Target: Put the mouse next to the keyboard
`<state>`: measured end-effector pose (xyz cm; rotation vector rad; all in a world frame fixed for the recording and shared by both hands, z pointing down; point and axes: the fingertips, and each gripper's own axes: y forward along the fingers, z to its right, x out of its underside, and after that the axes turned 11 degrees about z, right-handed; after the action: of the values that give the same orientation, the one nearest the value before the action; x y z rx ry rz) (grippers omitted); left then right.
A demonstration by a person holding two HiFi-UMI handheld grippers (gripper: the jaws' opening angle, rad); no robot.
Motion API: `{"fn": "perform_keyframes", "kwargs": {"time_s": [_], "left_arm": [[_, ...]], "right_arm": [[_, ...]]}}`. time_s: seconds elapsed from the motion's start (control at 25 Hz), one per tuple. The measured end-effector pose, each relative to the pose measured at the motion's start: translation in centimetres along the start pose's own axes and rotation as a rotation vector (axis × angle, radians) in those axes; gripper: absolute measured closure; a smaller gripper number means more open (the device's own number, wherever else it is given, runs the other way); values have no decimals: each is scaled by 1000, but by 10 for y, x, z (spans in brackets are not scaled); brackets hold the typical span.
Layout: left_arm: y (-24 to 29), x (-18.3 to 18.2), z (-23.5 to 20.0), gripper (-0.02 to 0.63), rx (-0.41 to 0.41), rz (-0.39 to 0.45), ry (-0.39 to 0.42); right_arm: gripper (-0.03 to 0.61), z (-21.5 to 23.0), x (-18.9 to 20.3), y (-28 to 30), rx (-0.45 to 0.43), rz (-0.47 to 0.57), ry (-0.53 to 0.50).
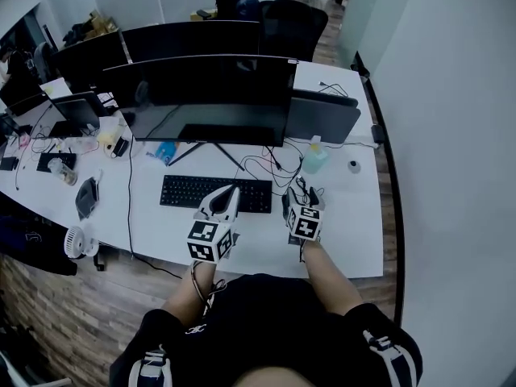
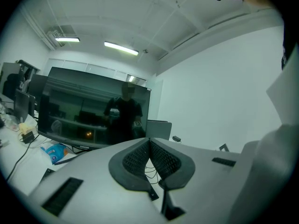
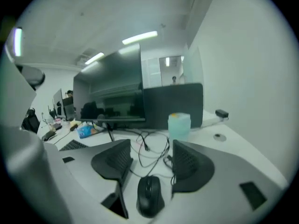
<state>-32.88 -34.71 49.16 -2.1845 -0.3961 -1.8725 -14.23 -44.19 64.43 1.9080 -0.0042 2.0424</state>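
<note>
A black mouse point(image 3: 149, 196) lies on the white desk point(image 1: 355, 232), low between the jaws of my right gripper point(image 3: 151, 146). The jaws stand wide apart and neither pad presses on the mouse. In the head view the right gripper point(image 1: 302, 198) hovers just right of the black keyboard point(image 1: 193, 192) and hides the mouse. My left gripper point(image 2: 149, 142) has its pads together with nothing between them. In the head view the left gripper point(image 1: 229, 193) hangs over the keyboard's right half.
A wide dark monitor point(image 1: 211, 95) stands behind the keyboard. Loose black cables point(image 3: 149, 148) run in front of a pale bottle point(image 3: 179, 125) right of the monitor's stand. A blue packet point(image 1: 165, 151) lies left of the stand. The desk's front edge is close to the person's body.
</note>
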Motion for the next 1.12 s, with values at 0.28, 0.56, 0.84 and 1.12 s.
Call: {"fn": "perform_keyframes", "kwargs": {"time_s": [0.28,0.56,0.84,1.12], "left_arm": [[23,-6,37,601,37,23,1],[37,-11,71,601,62,32,17],[39,-13,90,601,58,31,31],[36,-8,98,601,47,19,32]], "right_arm": [[561,17,-150,-65,7,365,-50],[566,26,-209,-116,-85,486,-102],[566,43,-201,-124,-96,462,-51],[565,48,-196,-126,-113,456,-36]]}}
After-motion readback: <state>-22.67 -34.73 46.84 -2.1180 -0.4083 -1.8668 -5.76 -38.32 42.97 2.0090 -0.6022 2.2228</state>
